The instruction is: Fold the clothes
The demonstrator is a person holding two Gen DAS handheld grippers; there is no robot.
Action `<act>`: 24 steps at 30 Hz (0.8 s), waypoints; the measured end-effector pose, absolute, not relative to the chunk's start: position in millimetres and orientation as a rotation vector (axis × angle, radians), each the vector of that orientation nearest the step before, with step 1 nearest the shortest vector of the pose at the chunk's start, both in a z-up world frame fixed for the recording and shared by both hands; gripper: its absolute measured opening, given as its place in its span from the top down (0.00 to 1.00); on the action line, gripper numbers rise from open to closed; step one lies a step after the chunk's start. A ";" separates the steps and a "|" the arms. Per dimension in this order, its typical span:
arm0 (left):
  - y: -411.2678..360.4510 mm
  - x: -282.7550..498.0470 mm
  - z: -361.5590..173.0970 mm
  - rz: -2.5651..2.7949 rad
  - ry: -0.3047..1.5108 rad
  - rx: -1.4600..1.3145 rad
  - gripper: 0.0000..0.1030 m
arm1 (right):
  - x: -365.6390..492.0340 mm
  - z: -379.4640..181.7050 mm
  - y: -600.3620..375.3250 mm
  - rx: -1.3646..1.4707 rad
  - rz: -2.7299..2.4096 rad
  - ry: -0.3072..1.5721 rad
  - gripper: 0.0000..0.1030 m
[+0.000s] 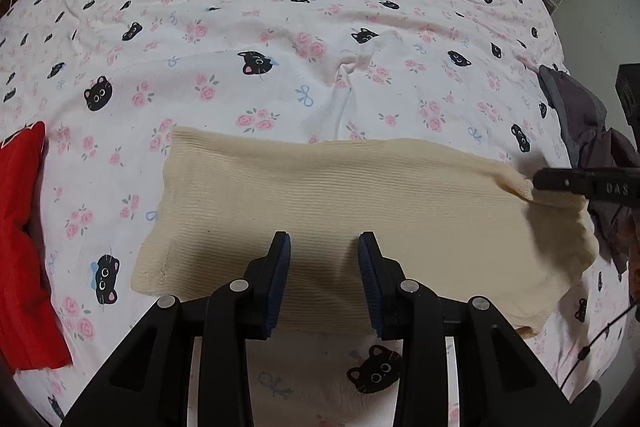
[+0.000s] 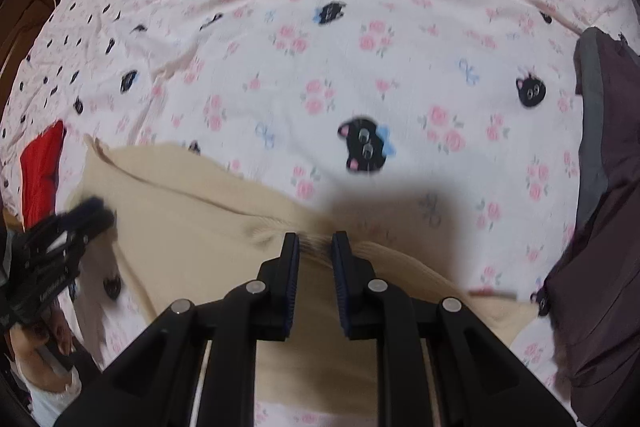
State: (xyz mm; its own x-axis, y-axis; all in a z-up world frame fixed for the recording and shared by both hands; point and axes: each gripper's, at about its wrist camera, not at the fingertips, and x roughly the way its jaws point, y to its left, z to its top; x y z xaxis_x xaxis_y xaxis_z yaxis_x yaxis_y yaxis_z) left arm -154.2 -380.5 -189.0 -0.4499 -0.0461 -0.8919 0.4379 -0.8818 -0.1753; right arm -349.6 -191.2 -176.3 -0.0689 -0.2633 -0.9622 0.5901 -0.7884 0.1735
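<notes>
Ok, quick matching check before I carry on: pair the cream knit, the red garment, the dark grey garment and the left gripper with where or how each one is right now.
Things:
1. cream knit
2. red garment
3. dark grey garment
4. left gripper

States:
A. jaws apart above the cream fabric, gripping nothing
B. pinched at one edge by the right gripper
C. bunched at the bed's right side
D. lying at the bed's left side

Pairs: 1-B, 2-D, 3-C, 4-A
</notes>
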 end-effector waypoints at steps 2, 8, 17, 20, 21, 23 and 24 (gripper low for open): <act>-383.1 -152.8 -187.0 -2.388 0.569 1.445 0.70 | -357.4 -172.2 -195.3 1.621 -1.937 0.332 0.81; -386.9 -151.7 -183.4 -2.393 0.583 1.437 0.70 | -355.5 -147.9 -204.2 1.555 -1.914 0.288 0.76; -393.6 -148.5 -180.3 -2.379 0.589 1.423 0.70 | -308.4 -177.9 -224.4 1.637 -1.628 0.333 0.68; -399.0 -147.2 -185.4 -2.352 0.589 1.433 0.70 | -317.0 -195.5 -228.9 1.672 -1.646 0.323 0.68; -400.6 -147.2 -187.6 -2.344 0.587 1.438 0.70 | -321.9 -199.1 -230.6 1.675 -1.665 0.319 0.68; -403.7 -147.7 -192.6 -2.332 0.592 1.454 0.70 | -331.2 -204.7 -232.0 1.681 -1.699 0.303 0.68; -404.5 -147.8 -194.2 -2.329 0.595 1.458 0.70 | -336.9 -205.9 -231.9 1.688 -1.706 0.281 0.68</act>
State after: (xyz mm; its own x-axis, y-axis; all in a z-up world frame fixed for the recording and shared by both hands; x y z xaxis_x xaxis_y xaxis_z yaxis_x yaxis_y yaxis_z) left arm -147.8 -404.5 -194.2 -0.4227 -0.0547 -0.9046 0.4820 -0.8589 -0.1733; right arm -336.9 -231.9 -205.9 0.1046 -0.3259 -0.9396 0.6103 -0.7250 0.3194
